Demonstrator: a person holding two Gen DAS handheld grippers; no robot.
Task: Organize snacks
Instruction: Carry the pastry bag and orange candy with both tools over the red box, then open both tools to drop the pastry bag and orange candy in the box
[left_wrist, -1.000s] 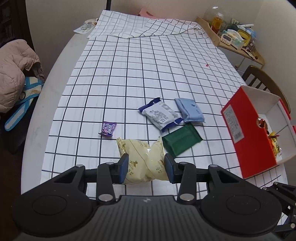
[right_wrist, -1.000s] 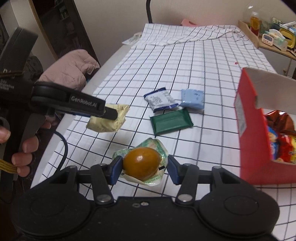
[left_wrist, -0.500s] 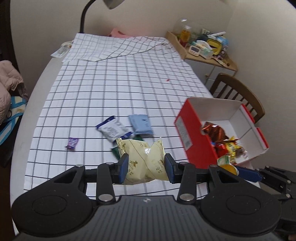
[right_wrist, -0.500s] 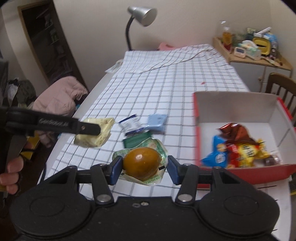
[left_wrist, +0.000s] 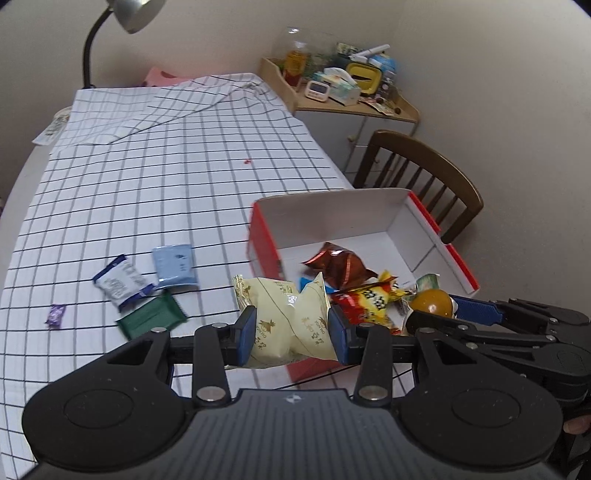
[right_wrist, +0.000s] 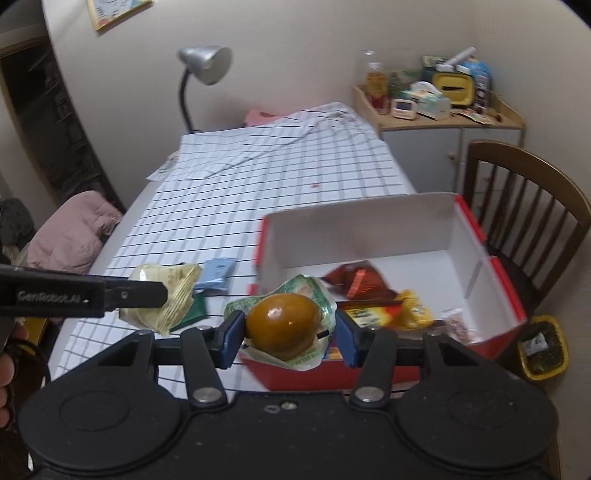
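Red cardboard box (left_wrist: 461, 266) sits at table edge, top open, collecting snacks. Left gripper (left_wrist: 291, 334) pinches cream packet (left_wrist: 284, 317) by sides, held at near wall, likely for drop. Right gripper (right_wrist: 290, 334) clamps brown egg pack (right_wrist: 282, 323) above box front. Blue packet (left_wrist: 173, 264), white packet (left_wrist: 120, 282), green packet (left_wrist: 151, 317), purple candy (left_wrist: 55, 315) lie on checked cloth (left_wrist: 166, 177), not yet sorted.

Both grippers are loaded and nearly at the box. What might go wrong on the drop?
1. The left gripper and right gripper are close together at the red box's near wall; they may collide.
2. The yellow packet seems to hang over that wall and might fall outside.
3. The round egg pack may roll off the piled snacks.
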